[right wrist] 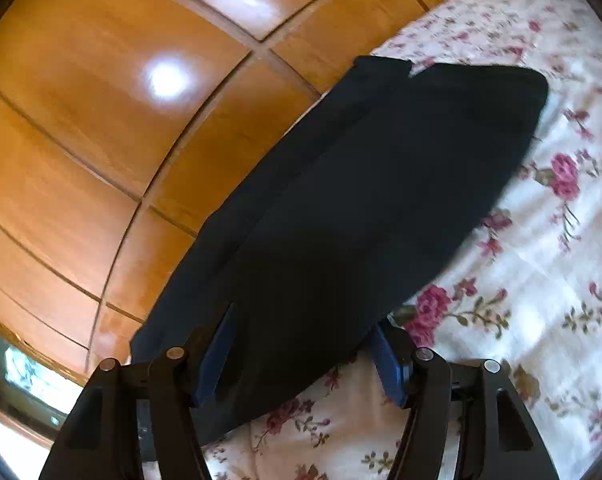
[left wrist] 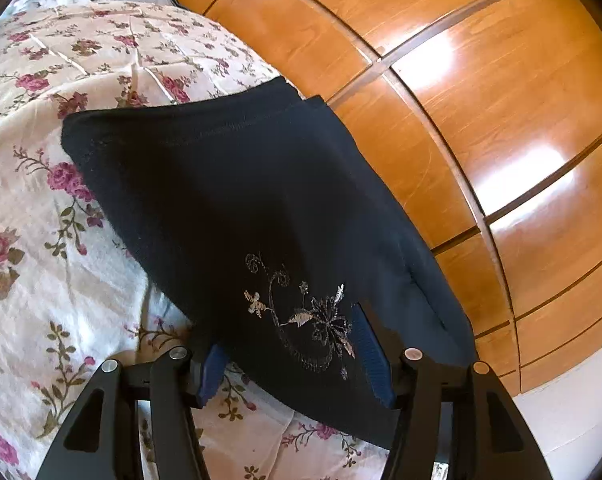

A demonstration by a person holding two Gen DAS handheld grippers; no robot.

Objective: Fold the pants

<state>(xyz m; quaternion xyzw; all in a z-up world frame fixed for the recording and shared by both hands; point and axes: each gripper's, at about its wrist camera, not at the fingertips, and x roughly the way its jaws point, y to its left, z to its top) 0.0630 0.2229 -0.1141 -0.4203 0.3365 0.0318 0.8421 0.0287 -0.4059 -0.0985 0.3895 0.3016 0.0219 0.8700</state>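
Observation:
The dark navy pants (left wrist: 237, 208) lie on a floral bedspread (left wrist: 33, 280), with silver flower embroidery (left wrist: 313, 320) near the end closest to me. The left gripper (left wrist: 297, 364) has its blue pads (left wrist: 371, 354) spread wide, and the cloth drapes over and between them. In the right wrist view the same pants (right wrist: 361, 200) stretch away over the bed. The right gripper (right wrist: 305, 364) also has its blue pads (right wrist: 217, 356) apart with cloth lying across them. The far end of the pants reaches the wardrobe side of the bed.
A glossy orange wooden wardrobe (left wrist: 481, 100) with panel grooves stands right beside the bed and also fills the left of the right wrist view (right wrist: 101, 120). The floral bedspread (right wrist: 541, 280) extends to the right. A strip of pale floor (left wrist: 573, 412) shows below the wardrobe.

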